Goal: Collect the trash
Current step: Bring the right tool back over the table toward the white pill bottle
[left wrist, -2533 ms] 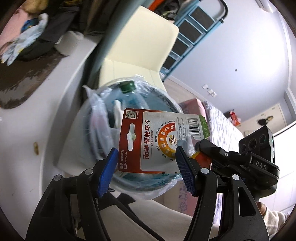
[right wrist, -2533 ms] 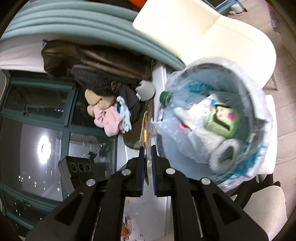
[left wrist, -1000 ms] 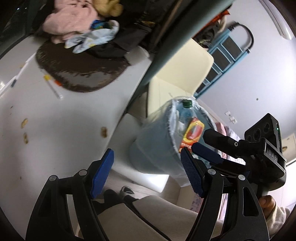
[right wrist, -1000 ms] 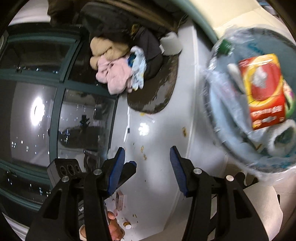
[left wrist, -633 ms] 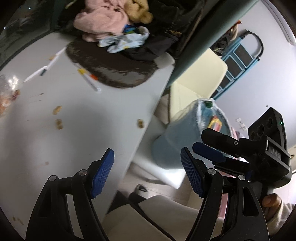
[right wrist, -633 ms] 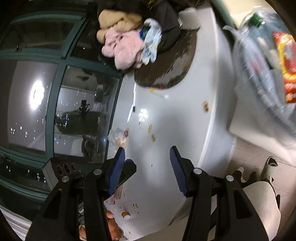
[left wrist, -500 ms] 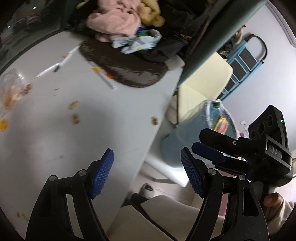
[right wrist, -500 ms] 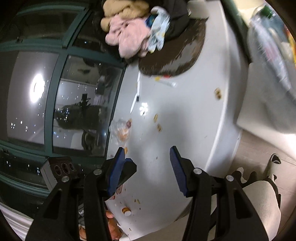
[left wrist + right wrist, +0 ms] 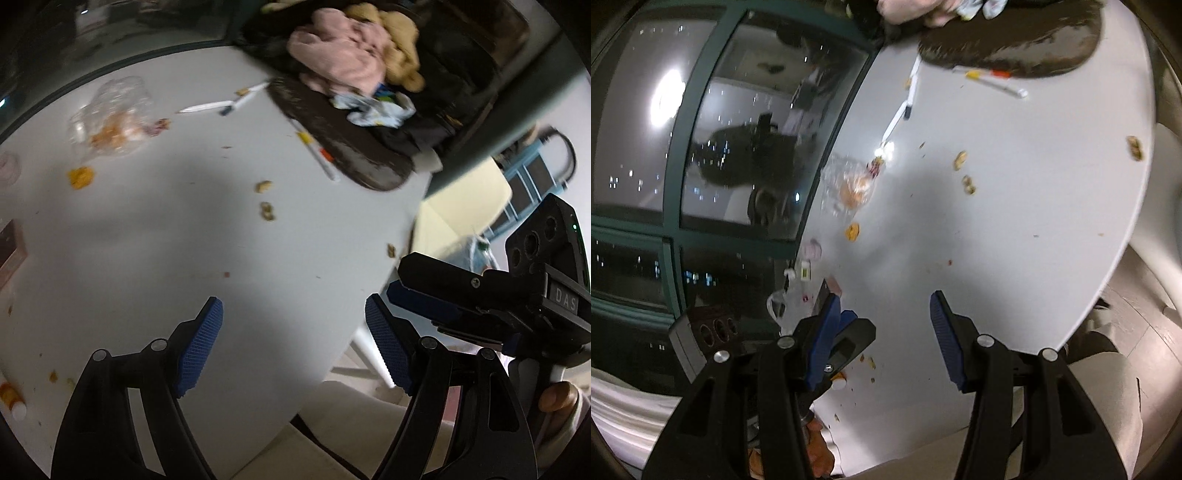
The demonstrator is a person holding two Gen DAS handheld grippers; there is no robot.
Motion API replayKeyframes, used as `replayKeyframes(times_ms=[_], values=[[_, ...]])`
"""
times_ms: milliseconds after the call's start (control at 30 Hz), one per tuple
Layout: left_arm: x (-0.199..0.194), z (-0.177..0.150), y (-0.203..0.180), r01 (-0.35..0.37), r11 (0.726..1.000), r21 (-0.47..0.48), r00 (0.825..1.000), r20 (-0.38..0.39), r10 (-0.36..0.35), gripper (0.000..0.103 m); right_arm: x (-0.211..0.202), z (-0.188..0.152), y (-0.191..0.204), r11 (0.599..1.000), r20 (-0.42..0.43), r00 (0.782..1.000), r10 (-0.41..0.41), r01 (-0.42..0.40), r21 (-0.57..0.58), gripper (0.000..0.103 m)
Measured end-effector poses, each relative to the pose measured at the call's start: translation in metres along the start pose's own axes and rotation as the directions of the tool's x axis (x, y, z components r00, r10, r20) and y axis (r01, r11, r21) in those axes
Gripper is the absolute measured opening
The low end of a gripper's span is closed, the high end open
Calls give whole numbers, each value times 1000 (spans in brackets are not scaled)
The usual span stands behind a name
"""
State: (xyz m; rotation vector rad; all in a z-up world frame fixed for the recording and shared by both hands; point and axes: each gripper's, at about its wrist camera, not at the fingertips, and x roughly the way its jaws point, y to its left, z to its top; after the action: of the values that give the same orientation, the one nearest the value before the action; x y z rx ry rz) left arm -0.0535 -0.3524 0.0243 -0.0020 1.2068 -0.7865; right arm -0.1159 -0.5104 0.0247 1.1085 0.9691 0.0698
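Observation:
My left gripper (image 9: 293, 349) is open and empty above the near edge of the white table (image 9: 147, 236). My right gripper (image 9: 886, 336) is open and empty too; it shows beside the left one in the left wrist view (image 9: 424, 299). Trash lies on the table: a clear plastic bag with orange scraps (image 9: 110, 118) (image 9: 849, 184), an orange peel bit (image 9: 81, 177) (image 9: 852, 232), nut shells (image 9: 266, 211) (image 9: 967, 184) and small crumbs. The lined trash bin (image 9: 480, 254) is just visible past the table's right edge, mostly hidden by the right gripper.
Pens (image 9: 317, 151) (image 9: 993, 83) lie beside a dark mat (image 9: 340, 140). A clothes pile (image 9: 354, 66) sits at the back. A cream chair (image 9: 461, 210) stands right of the table. A small bottle (image 9: 11, 402) lies at the left edge. A dark window (image 9: 738, 147) borders the table.
The left gripper let the red card pack drop into the bin, and the right gripper opened. Both then swung away from the bin and back over the table.

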Motion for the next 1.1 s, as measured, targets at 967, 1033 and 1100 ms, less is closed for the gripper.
replayKeyframes(times_ms=[967,1033,1100], values=[[-91,-82,170,-339,665,-666,883,19,470,77,207,-14,136,900,-573,813,-103,-170,-402,49],[-96,-91,184,-358,657,-664,877,3,481,77,218,-25,143,898,-571,814,-107,-168,-407,49],[-101,-102,203,-390,639,-664,871,-40,489,77,229,-39,150,898,-572,811,-126,-151,-413,49]])
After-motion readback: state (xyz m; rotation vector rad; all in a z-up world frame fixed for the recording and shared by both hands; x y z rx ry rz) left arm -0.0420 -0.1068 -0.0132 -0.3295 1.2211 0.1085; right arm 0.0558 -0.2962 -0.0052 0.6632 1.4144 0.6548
